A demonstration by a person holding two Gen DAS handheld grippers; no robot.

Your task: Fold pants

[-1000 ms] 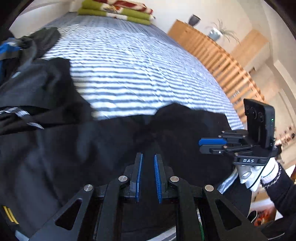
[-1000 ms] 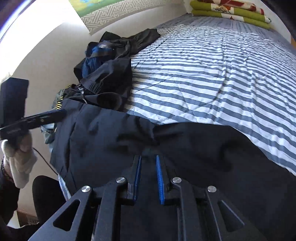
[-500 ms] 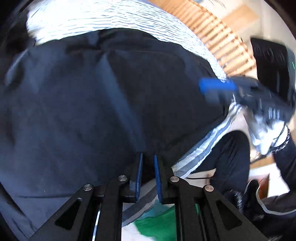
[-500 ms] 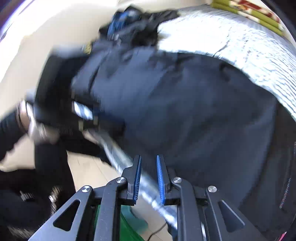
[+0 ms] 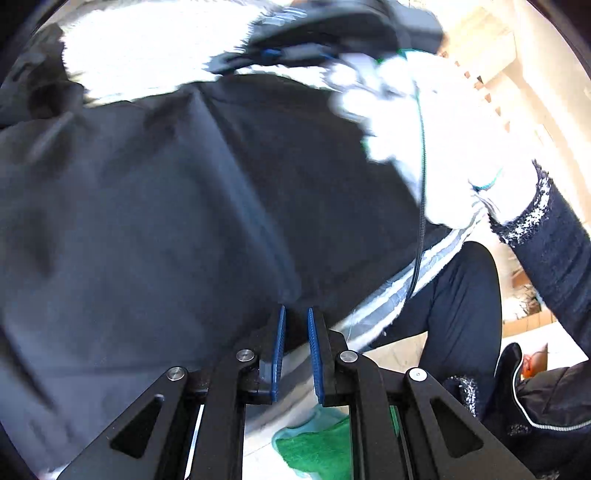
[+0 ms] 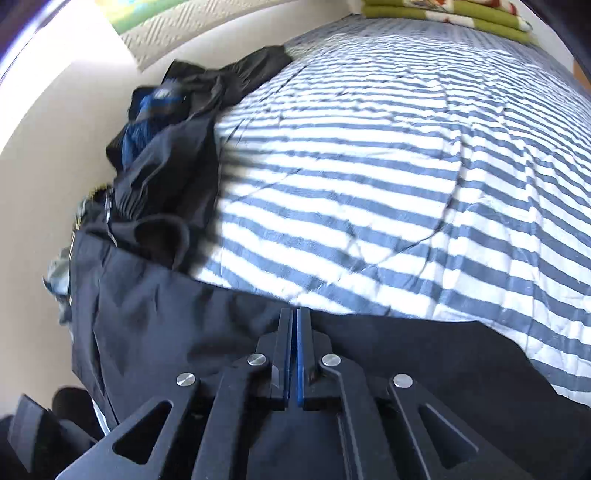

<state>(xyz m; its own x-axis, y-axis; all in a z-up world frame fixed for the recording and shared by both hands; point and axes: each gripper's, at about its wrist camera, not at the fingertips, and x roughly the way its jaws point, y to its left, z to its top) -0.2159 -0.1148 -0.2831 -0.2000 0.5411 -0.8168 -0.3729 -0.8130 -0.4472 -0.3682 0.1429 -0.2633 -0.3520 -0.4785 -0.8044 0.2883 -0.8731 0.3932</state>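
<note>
Black pants (image 5: pixel 166 221) lie spread across the striped bed, their near side hanging over the bed edge. My left gripper (image 5: pixel 294 321) hovers at that near edge, its blue pads a narrow gap apart and nothing clamped between them. In the right wrist view the pants (image 6: pixel 184 343) fill the foreground. My right gripper (image 6: pixel 294 314) is shut, its tips pinching the far edge of the cloth where it meets the striped cover. A white-gloved hand (image 5: pixel 443 147) holds the blurred right gripper (image 5: pixel 269 55) at the top of the left wrist view.
A heap of dark and blue clothes (image 6: pixel 166 147) lies by the wall on the bed's left. Folded green blankets (image 6: pixel 461 14) sit at the far end of the striped cover (image 6: pixel 369 166). A green mat (image 5: pixel 317 446) and the person's leg (image 5: pixel 461 314) are below the bed edge.
The right gripper has gone from open to shut at the pants' far edge and swung back to face the bed. The left gripper stays tilted down at the near edge.
</note>
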